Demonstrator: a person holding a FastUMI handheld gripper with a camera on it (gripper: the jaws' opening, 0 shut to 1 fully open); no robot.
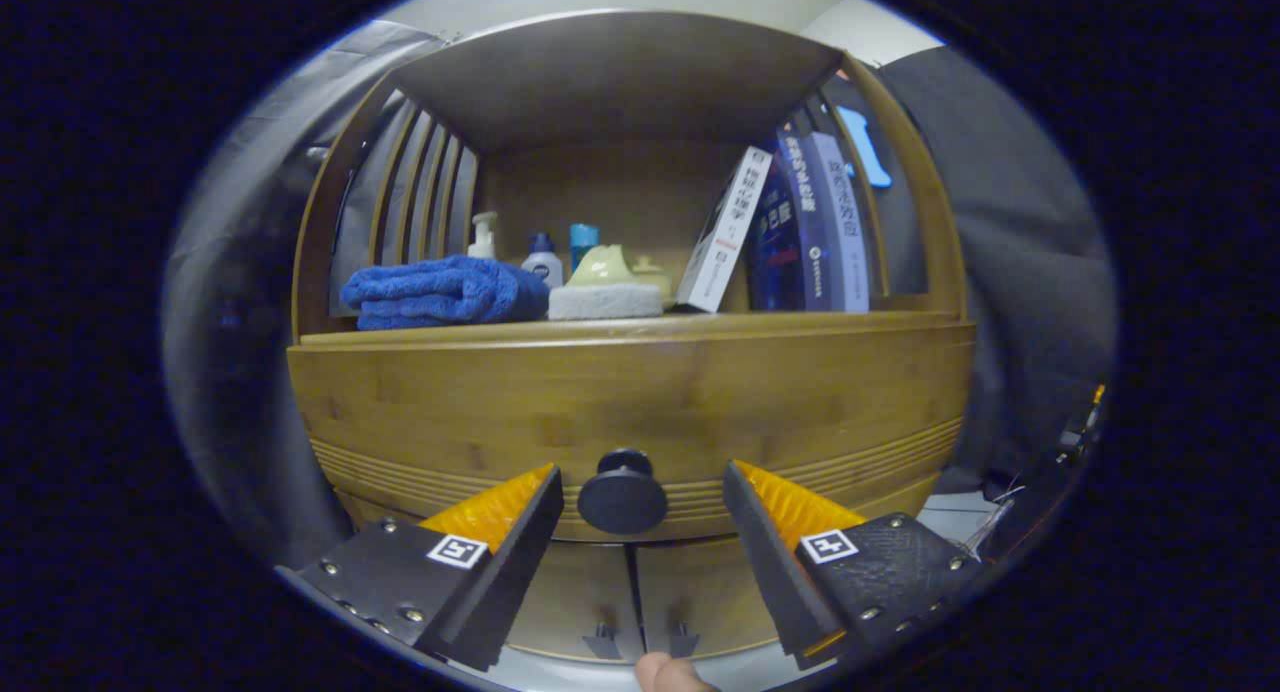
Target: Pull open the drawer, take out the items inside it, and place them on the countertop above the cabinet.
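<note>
A bamboo cabinet fills the view, with its closed drawer front [630,402] straight ahead. A round dark knob [622,499] sticks out from the drawer's lower middle. My gripper [640,492] is open, one finger on each side of the knob with a gap to it on both sides. The countertop [800,324] above the drawer carries a folded blue towel [440,292], a pale sponge [605,300] and some books [800,227]. The drawer's inside is hidden.
Small bottles [543,259] stand at the back of the countertop under an upper shelf [610,82]. Slatted sides enclose that space. Below the drawer are two cabinet doors with small handles [640,640]. A fingertip [672,674] shows at the bottom.
</note>
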